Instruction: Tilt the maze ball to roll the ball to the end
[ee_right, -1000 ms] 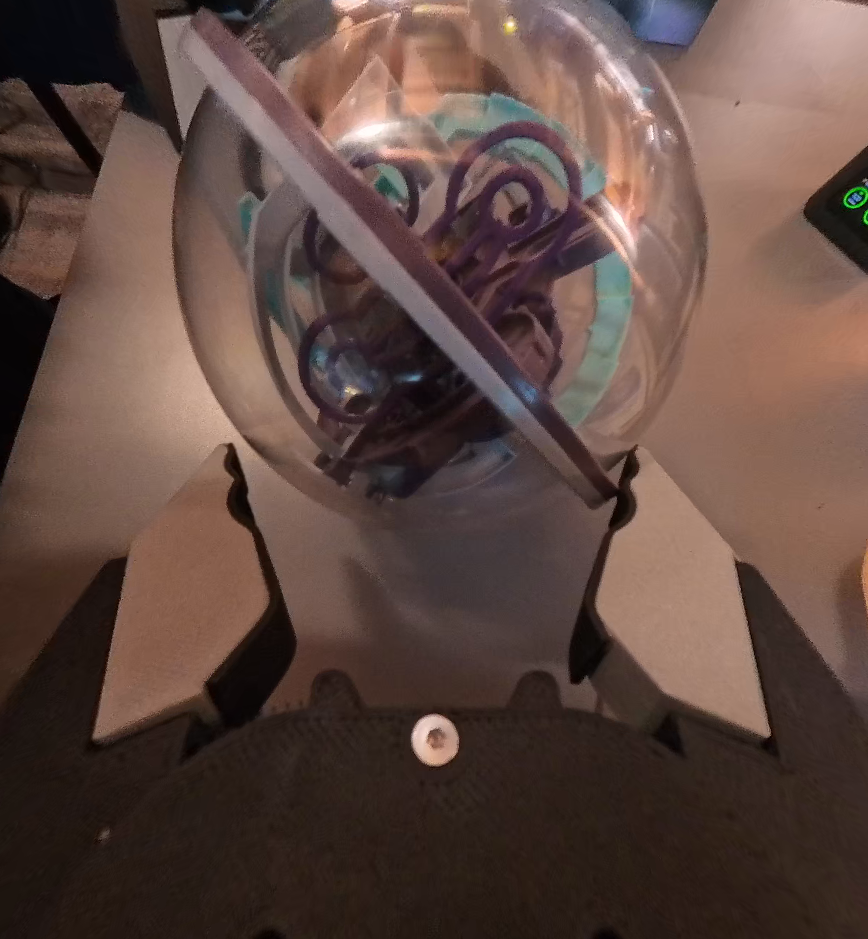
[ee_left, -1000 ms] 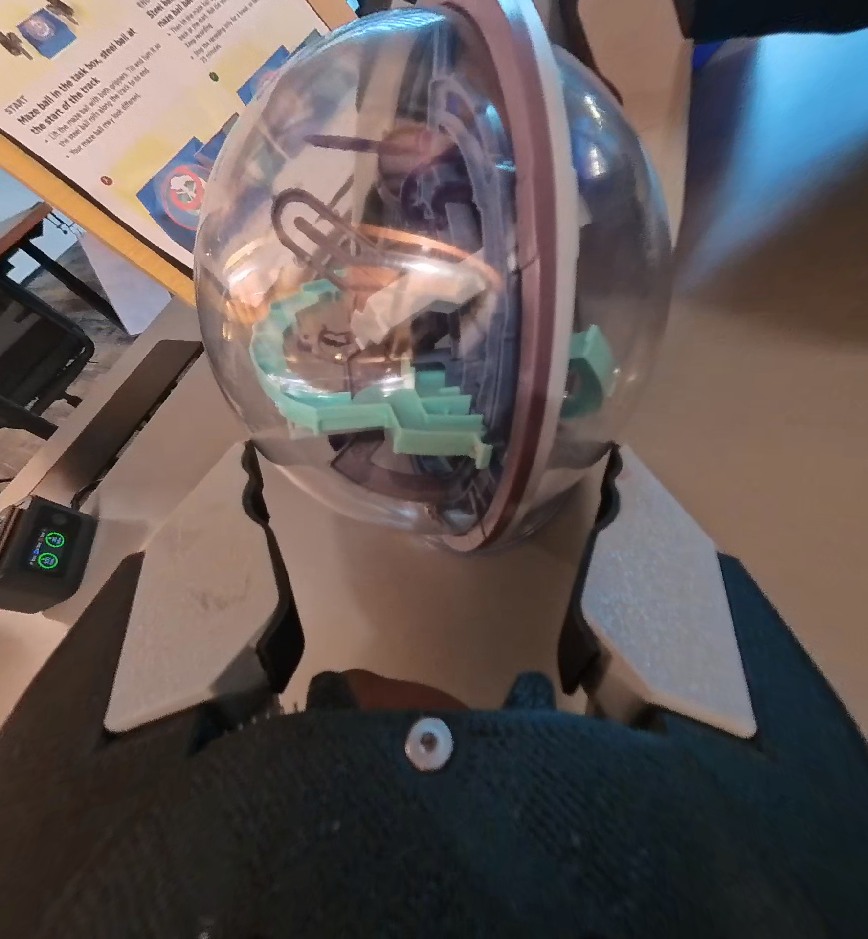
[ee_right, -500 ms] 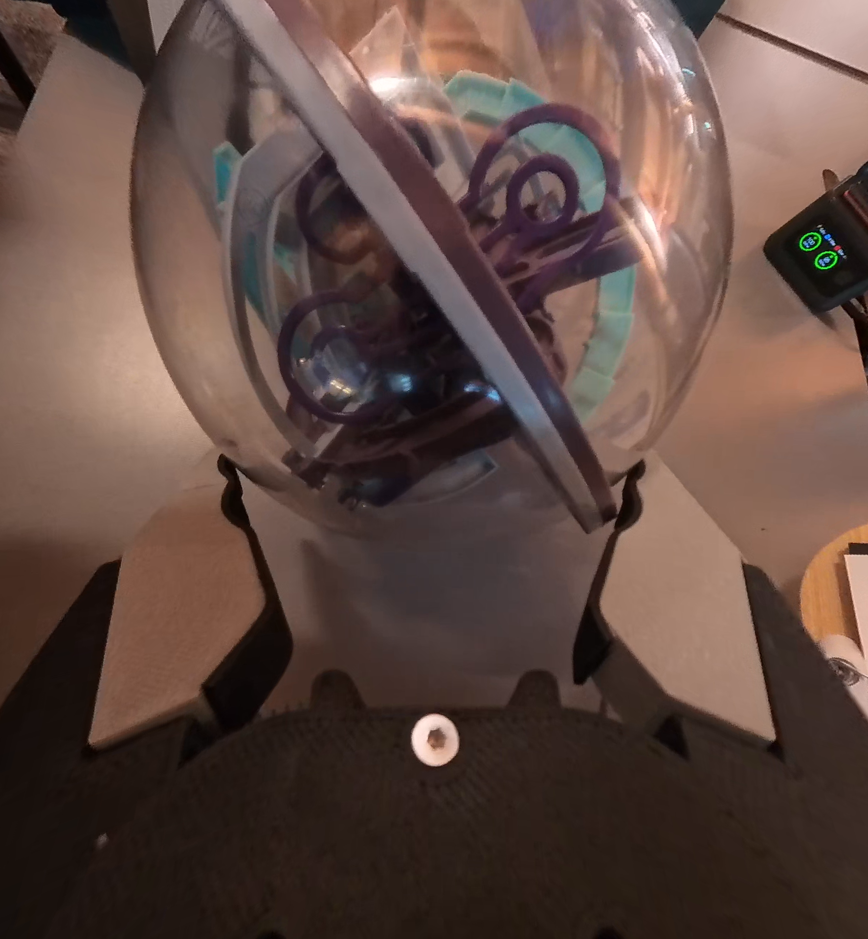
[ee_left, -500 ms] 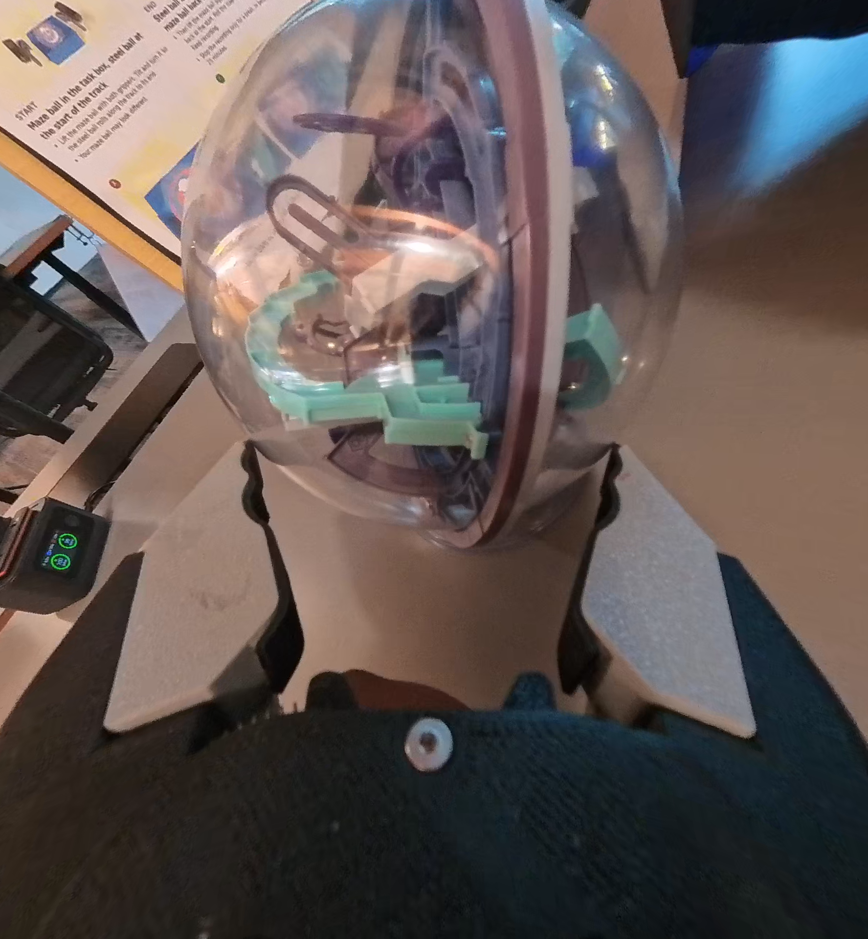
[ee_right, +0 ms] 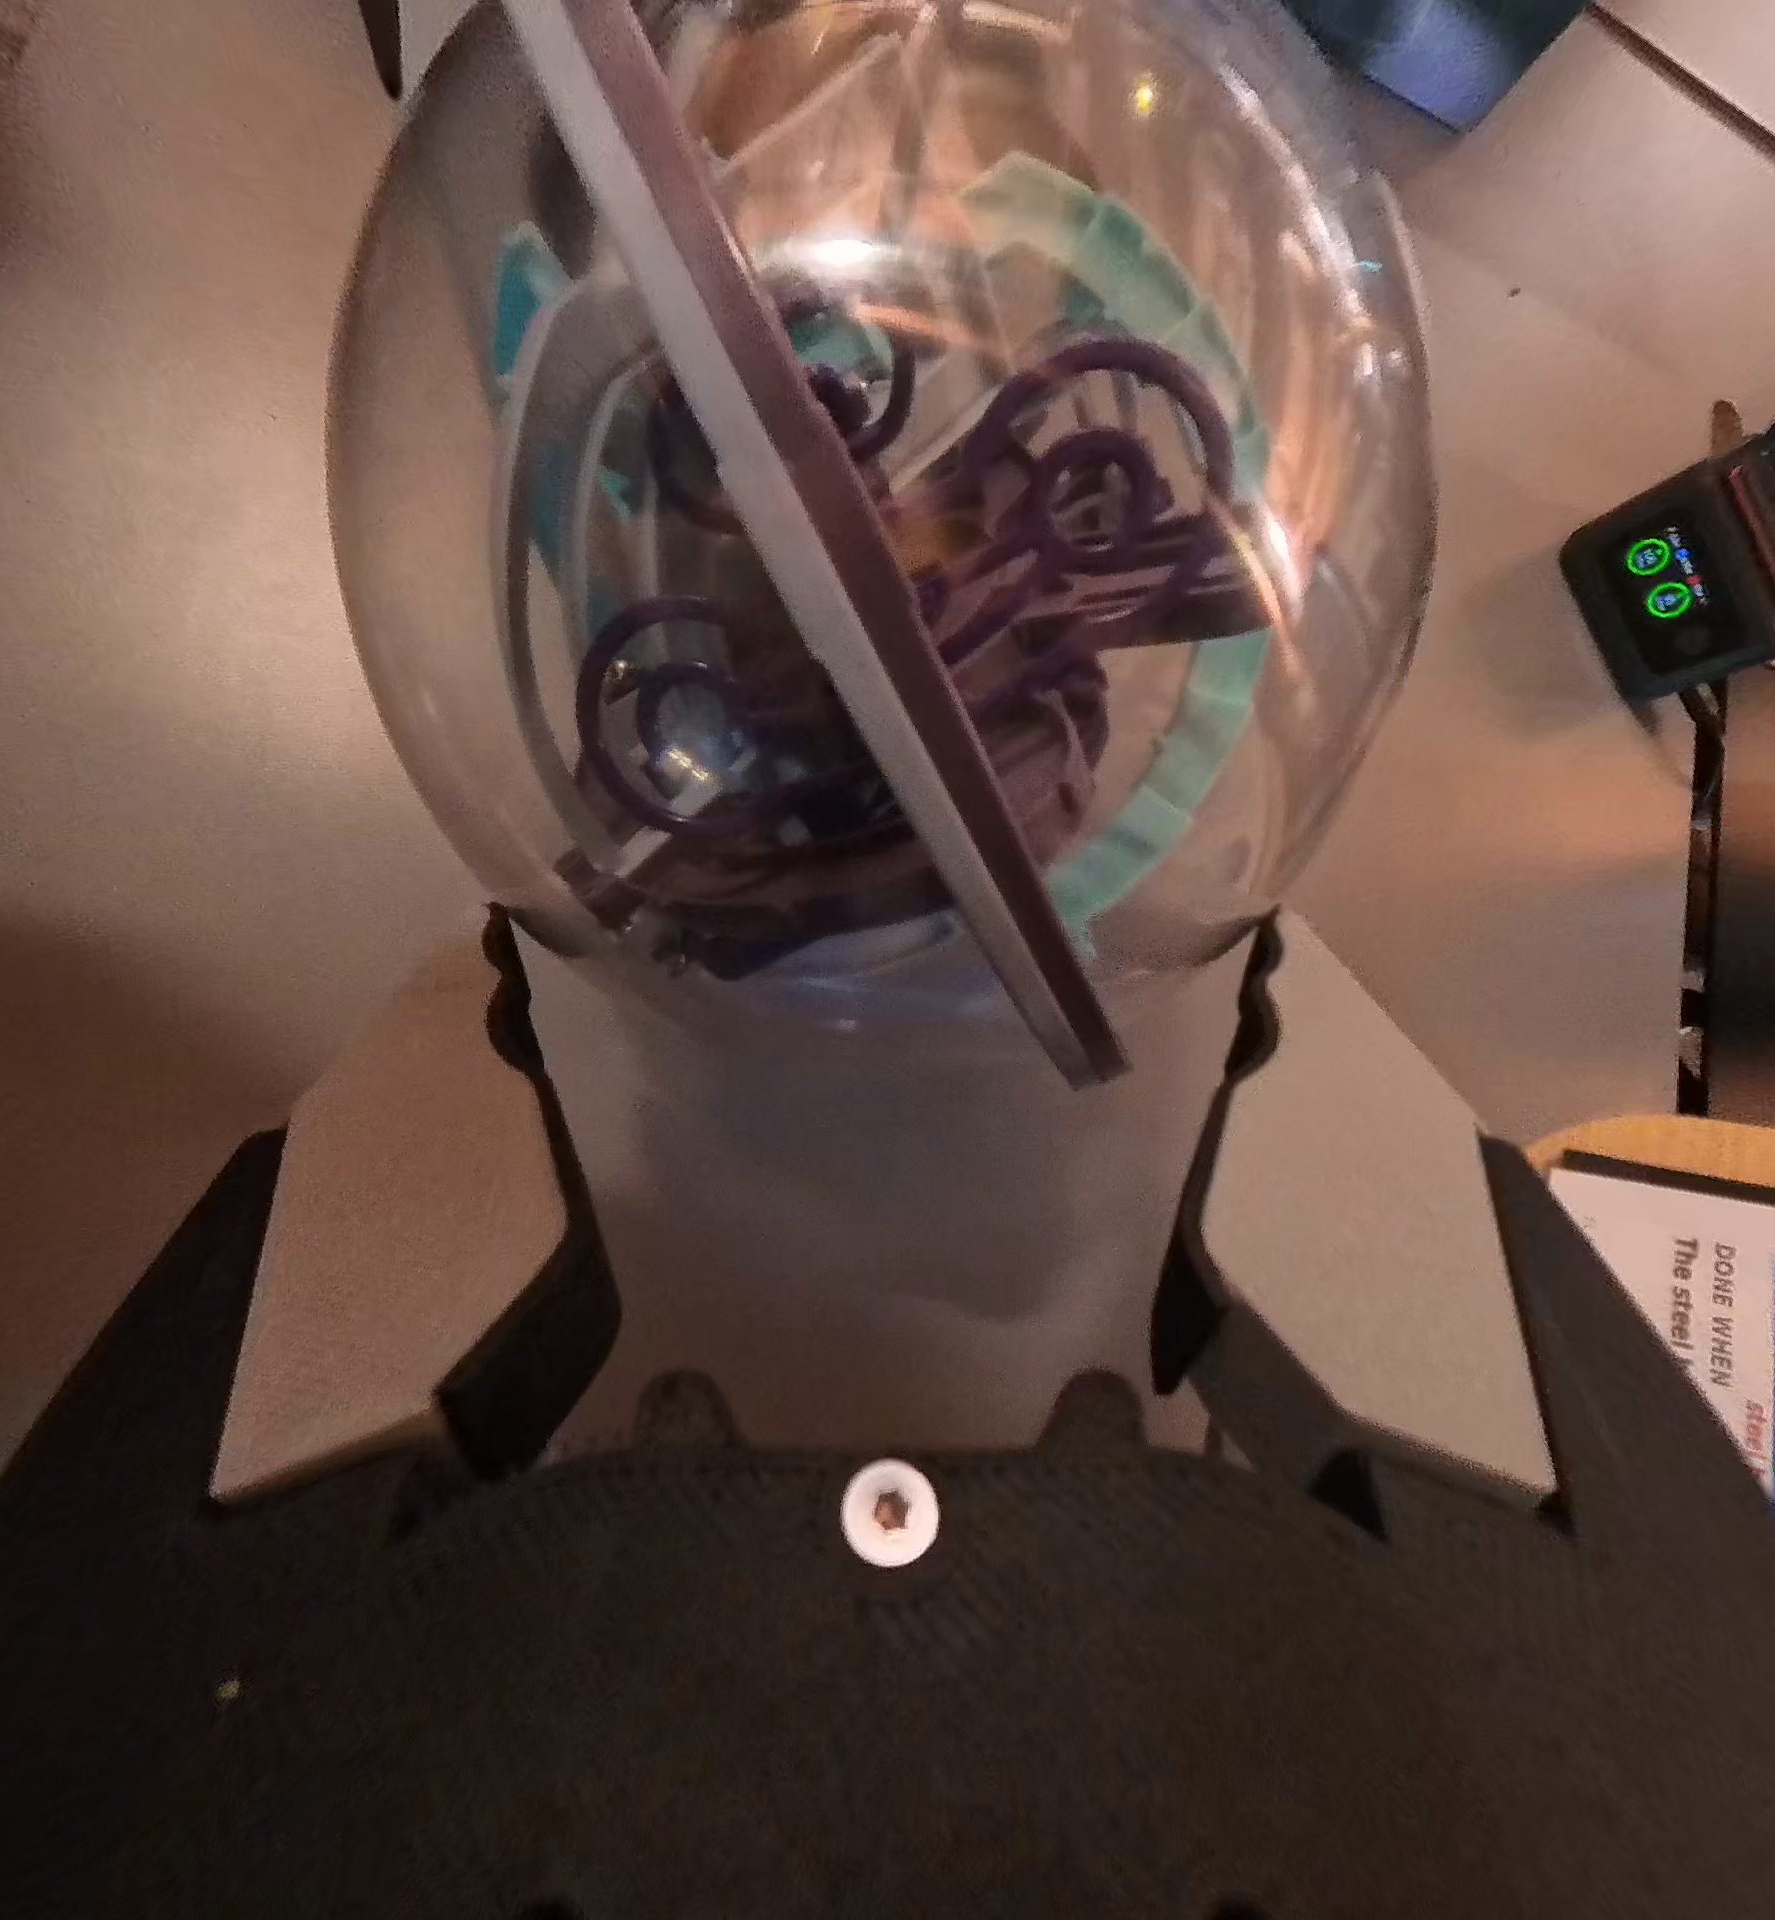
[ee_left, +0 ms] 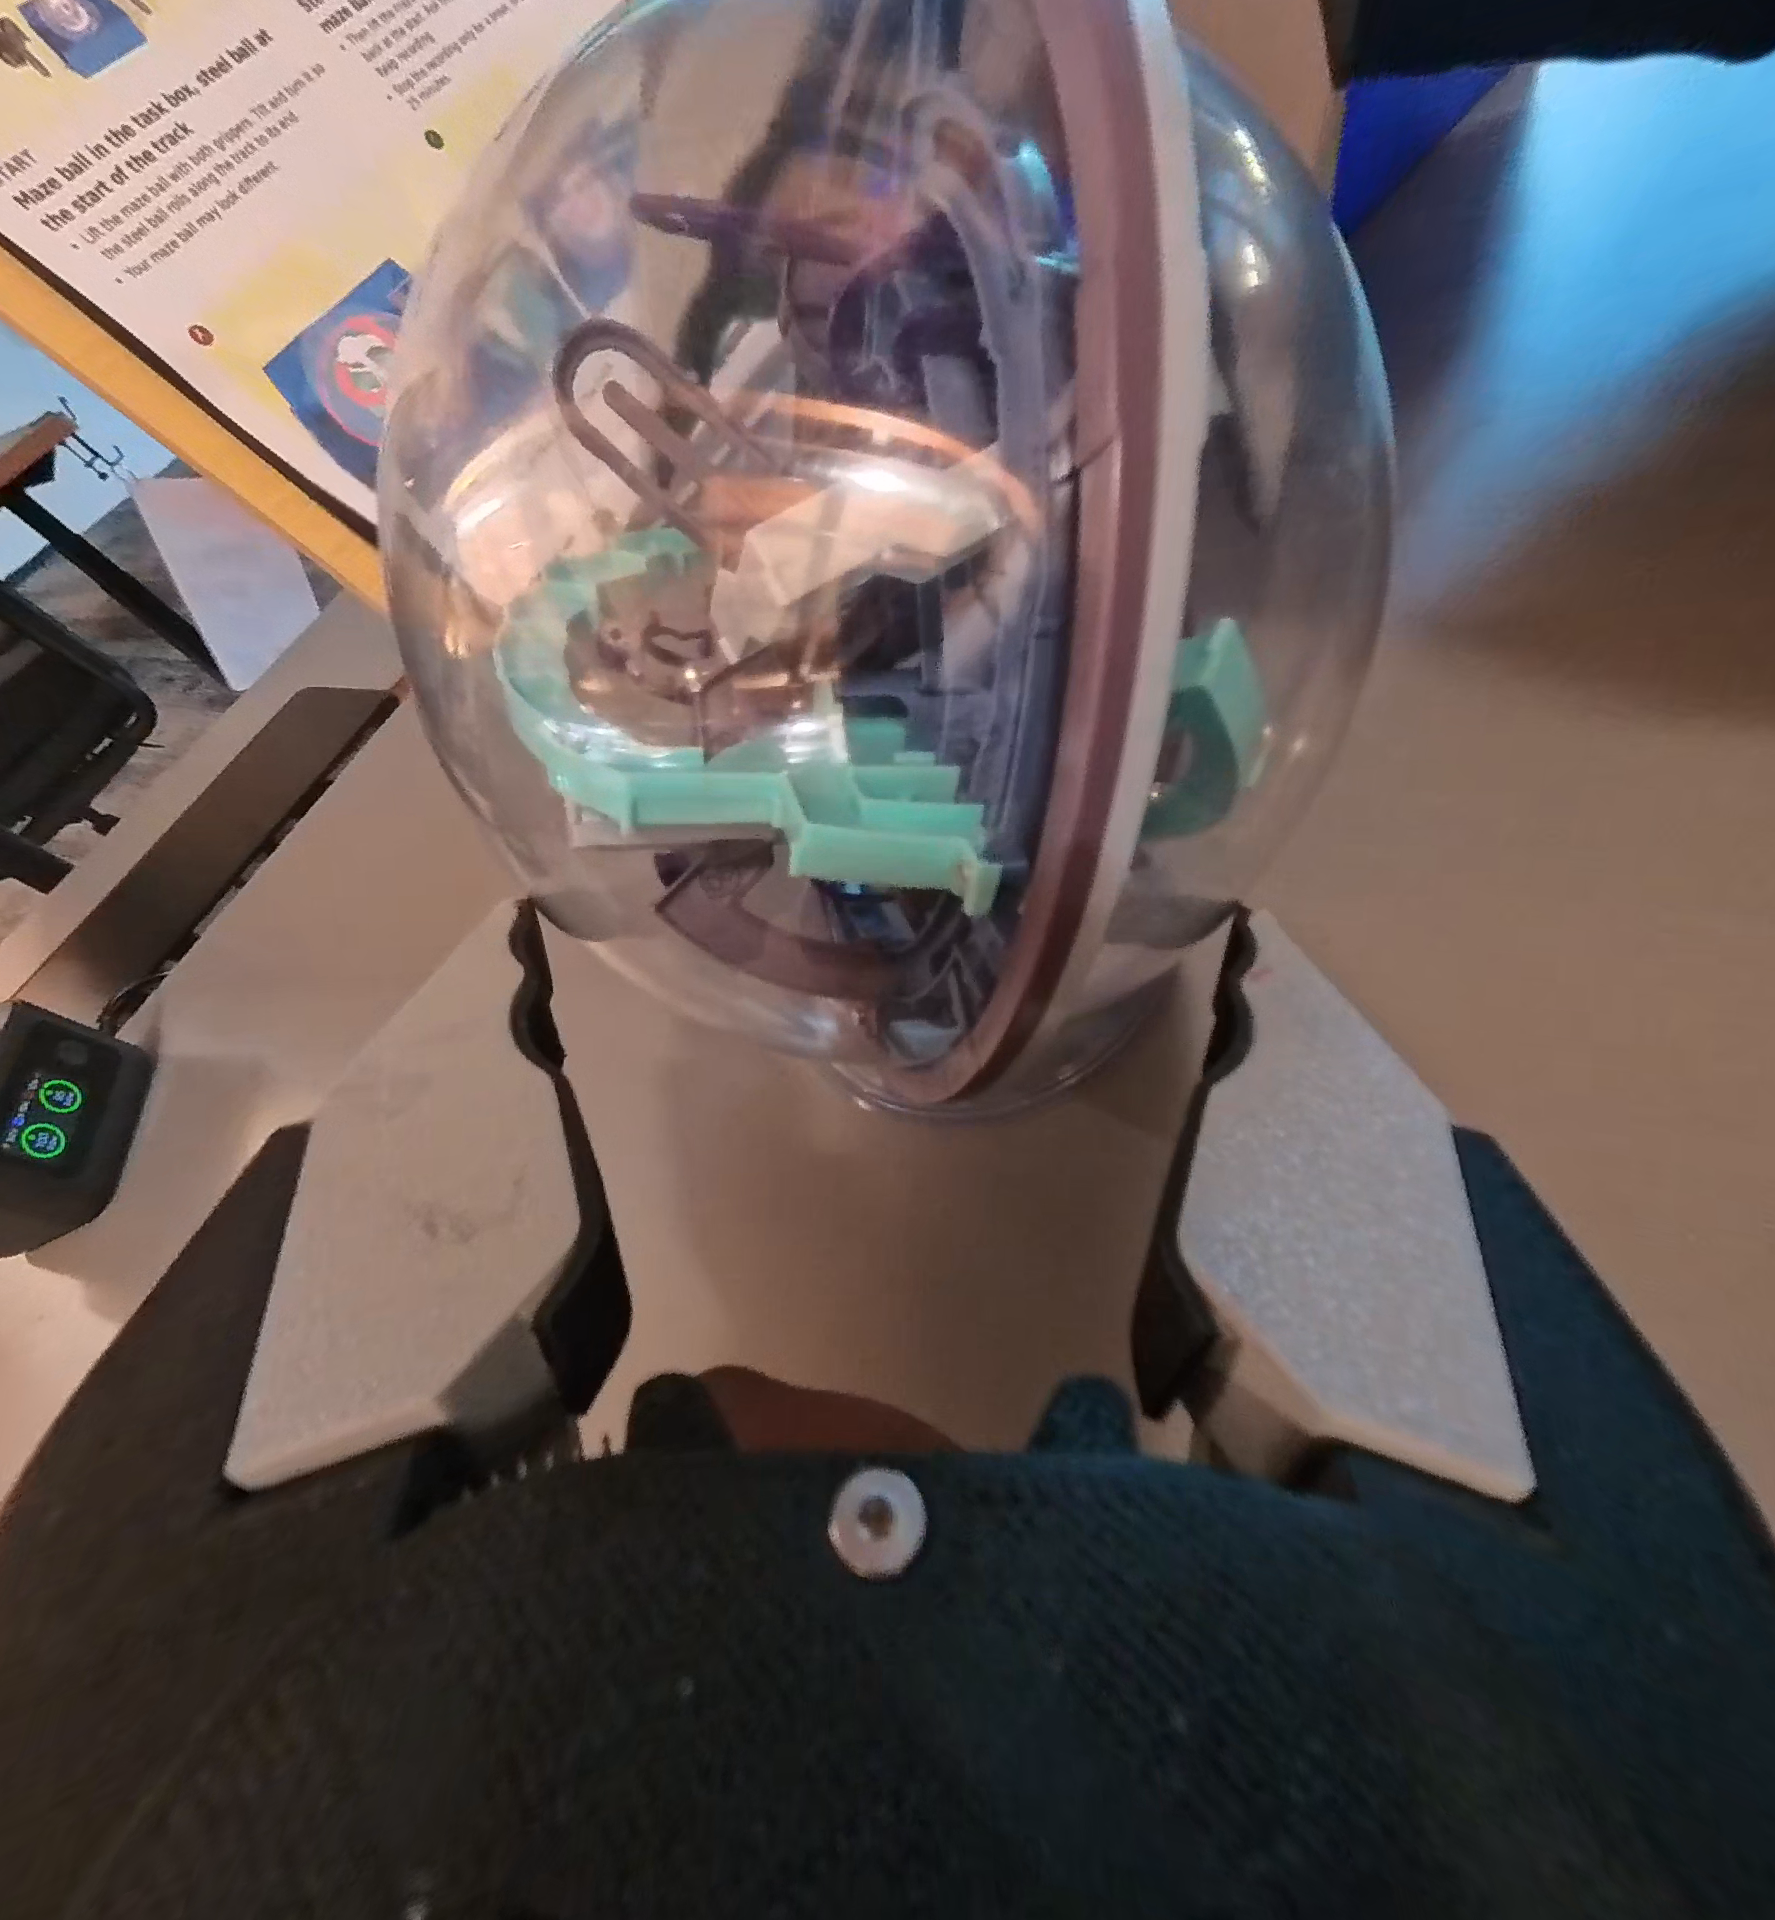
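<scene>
The maze ball (ee_left: 883, 540) is a clear sphere with a purple and white seam ring and teal and purple tracks inside. It is held up above the tan table (ee_left: 1589, 935). My left gripper (ee_left: 878, 935) is shut on its lower part, with a fingertip on each side. My right gripper (ee_right: 883, 935) is shut on the maze ball (ee_right: 878, 520) from the opposite side. The seam stands nearly upright in the left wrist view and runs steeply slanted in the right wrist view. A small shiny spot (ee_right: 691, 743) inside a purple loop may be the steel ball; I cannot tell for sure.
A small black device with green rings on its screen (ee_left: 41, 1117) sits on the table at the left; it also shows in the right wrist view (ee_right: 1662, 592). A printed instruction sheet on a wooden board (ee_left: 187, 208) lies beyond it, also visible in the right wrist view (ee_right: 1714, 1299). A dark chair (ee_left: 10, 727) stands past the table edge.
Both grippers have turned the maze ball together. Its seam now stands steeper in both views, and the table and black device have shifted in the background. Both grips are unchanged.
</scene>
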### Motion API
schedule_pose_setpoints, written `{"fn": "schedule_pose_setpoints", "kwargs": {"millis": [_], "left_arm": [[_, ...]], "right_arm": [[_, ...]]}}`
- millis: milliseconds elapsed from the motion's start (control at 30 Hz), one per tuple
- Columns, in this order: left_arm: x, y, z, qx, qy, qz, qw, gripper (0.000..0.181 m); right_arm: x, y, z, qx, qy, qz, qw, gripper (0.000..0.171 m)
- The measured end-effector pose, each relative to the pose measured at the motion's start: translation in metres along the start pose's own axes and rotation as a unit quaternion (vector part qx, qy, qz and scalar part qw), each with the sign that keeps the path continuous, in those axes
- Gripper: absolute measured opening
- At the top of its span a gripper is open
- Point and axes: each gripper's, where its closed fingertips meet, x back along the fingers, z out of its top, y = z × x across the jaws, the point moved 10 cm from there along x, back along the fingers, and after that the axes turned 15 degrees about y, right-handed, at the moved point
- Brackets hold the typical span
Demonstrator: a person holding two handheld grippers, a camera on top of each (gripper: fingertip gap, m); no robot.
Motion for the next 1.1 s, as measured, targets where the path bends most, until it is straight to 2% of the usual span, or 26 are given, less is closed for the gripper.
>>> {"fn": "schedule_pose_setpoints", "kwargs": {"millis": [167, 500, 1100], "left_arm": [[0.001, 0.001, -0.001, -0.004, 0.006, 0.01, 1.0, 0.131], [0.009, -0.006, 0.009, 0.004, 0.026, -0.018, 0.999, 0.136], [0.004, -0.032, 0.034, -0.007, -0.048, -0.1, 0.994, 0.137]], "right_arm": [[-0.005, -0.003, -0.002, -0.013, 0.026, -0.011, 1.0, 0.132], [-0.019, -0.012, -0.012, -0.071, 0.058, -0.03, 0.995, 0.132], [-0.037, -0.017, -0.029, -0.148, 0.124, -0.05, 0.98, 0.131]]}}
